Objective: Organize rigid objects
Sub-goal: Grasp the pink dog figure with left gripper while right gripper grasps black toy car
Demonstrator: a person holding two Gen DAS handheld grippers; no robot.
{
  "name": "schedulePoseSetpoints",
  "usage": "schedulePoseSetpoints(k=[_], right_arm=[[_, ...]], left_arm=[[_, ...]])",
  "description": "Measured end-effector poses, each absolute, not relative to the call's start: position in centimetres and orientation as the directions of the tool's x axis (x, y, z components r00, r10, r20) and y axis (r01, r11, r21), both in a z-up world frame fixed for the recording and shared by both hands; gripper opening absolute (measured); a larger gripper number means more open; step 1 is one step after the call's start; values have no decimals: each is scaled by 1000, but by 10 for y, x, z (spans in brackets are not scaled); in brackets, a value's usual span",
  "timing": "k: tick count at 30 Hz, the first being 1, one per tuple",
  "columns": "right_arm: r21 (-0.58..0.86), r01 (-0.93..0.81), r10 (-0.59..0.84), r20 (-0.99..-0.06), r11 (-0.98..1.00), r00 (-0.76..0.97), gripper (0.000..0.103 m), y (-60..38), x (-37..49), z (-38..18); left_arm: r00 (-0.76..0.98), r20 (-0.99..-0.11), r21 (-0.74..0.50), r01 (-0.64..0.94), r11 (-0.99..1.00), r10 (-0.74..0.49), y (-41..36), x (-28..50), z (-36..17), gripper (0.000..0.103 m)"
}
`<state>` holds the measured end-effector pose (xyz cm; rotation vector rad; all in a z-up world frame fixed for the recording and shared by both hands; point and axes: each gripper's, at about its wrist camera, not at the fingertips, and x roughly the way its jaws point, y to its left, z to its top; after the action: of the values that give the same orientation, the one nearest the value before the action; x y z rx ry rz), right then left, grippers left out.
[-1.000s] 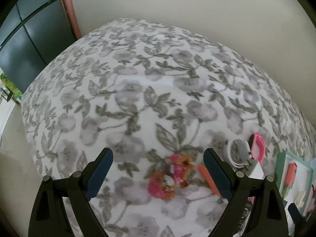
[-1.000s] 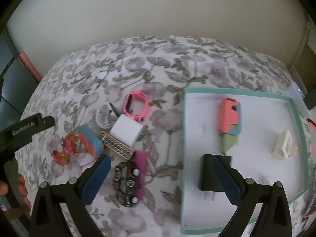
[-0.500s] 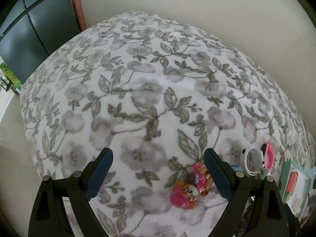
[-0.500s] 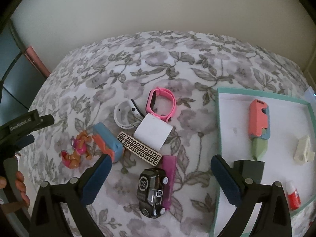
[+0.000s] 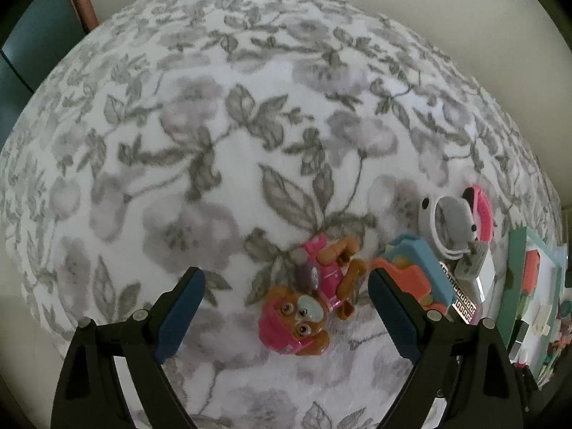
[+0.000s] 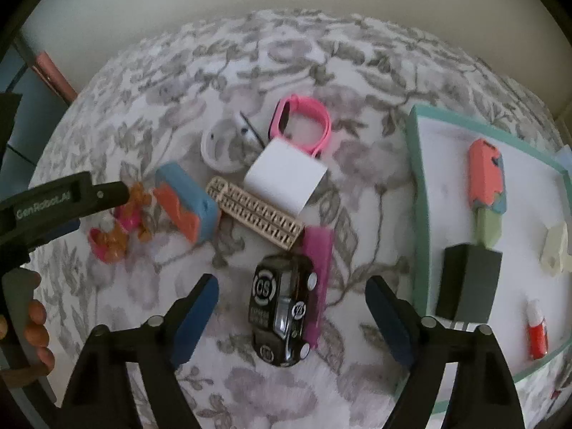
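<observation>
Between the closing right tongs [image 6: 291, 307], untouched, a black toy car [image 6: 282, 312].

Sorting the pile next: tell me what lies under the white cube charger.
The white cube charger overlaps one end of the beige patterned bar, and the pink watch band touches its far corner. Anything beneath its middle is hidden.

A floral cloth [image 6: 150, 114] bears a tray [image 6: 416, 193] at right; a car [image 6: 282, 307], pup toy [image 5: 311, 300], pink watch [image 6: 304, 121] and white cube [image 6: 286, 177] lie centre-left.
</observation>
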<state>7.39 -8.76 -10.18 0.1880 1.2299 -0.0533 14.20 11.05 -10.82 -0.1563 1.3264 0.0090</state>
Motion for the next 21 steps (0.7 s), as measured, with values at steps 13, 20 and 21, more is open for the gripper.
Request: schedulePoseSetpoints(k=[13, 20, 21], right_arm=[[64, 109, 33, -961, 992, 273, 51, -73, 68, -123], [81, 120, 45, -961, 989, 272, 36, -78, 67, -120], [86, 125, 49, -961, 988, 273, 35, -82, 66, -118]], left_arm=[[200, -976, -93, -41, 995, -83, 90, 136, -128, 58], [202, -972, -127, -28, 992, -119, 80, 136, -126, 57], [205, -971, -129, -27, 991, -121, 80, 136, -124, 56]])
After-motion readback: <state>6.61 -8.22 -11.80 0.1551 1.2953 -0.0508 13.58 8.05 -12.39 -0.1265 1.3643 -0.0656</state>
